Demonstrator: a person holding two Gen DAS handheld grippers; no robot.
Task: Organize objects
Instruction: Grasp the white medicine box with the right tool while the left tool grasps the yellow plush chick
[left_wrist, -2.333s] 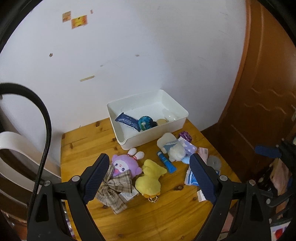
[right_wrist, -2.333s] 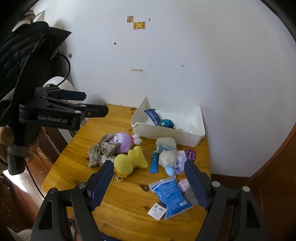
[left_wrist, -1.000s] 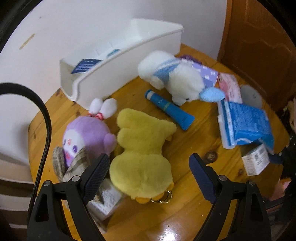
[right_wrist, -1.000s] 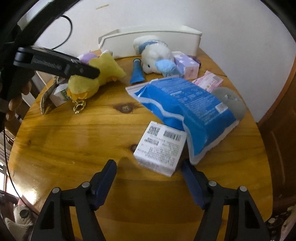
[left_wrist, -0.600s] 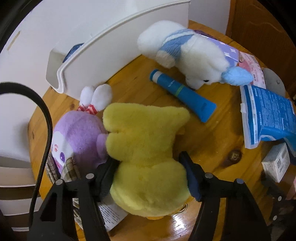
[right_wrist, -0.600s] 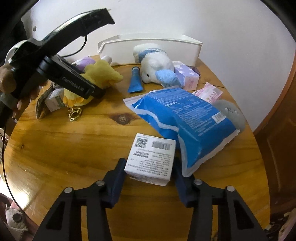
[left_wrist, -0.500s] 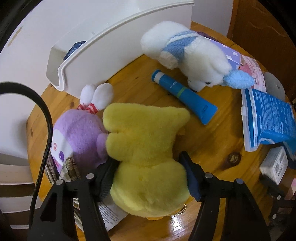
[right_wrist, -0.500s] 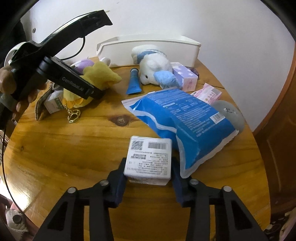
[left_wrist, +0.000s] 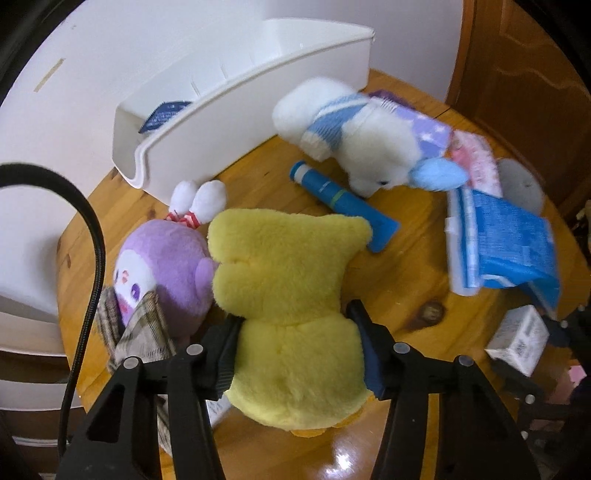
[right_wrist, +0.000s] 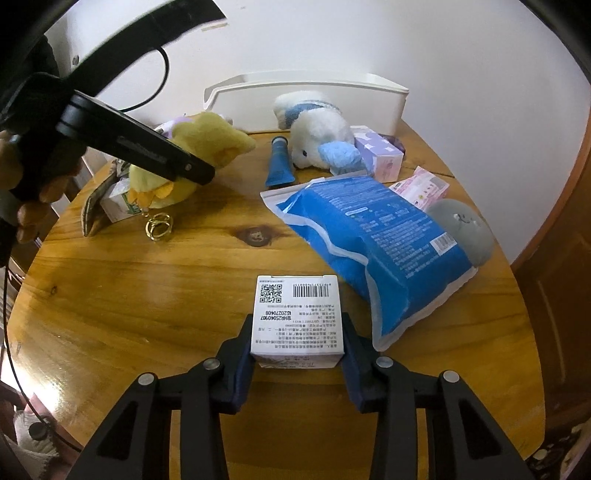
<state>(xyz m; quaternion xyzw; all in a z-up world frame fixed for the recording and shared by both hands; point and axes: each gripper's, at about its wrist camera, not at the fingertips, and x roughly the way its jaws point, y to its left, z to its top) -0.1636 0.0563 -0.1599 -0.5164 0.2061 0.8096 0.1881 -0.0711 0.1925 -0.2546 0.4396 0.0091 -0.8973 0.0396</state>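
My left gripper (left_wrist: 291, 332) is shut on a yellow plush toy (left_wrist: 288, 295) and holds it just above the round wooden table (left_wrist: 402, 288); the same yellow plush toy (right_wrist: 207, 147) shows in the right wrist view. My right gripper (right_wrist: 297, 334) is shut on a small white box (right_wrist: 297, 317) with a barcode and QR code, near the table's front edge. The white bin (left_wrist: 240, 96) stands at the back by the wall, a dark blue packet inside it.
On the table lie a purple plush (left_wrist: 166, 266) with a plaid bow, a white and blue plush (left_wrist: 365, 144), a blue tube (left_wrist: 343, 203), a blue pouch (right_wrist: 373, 240), pink and purple packets (right_wrist: 380, 151) and a grey round pad (right_wrist: 461, 229). A brown door (left_wrist: 528, 92) stands right.
Both grippers came down to the table and closed, the left on the yellow plush, the right on the white box. Both things are now lifted slightly, and the box has turned straight between the fingers.
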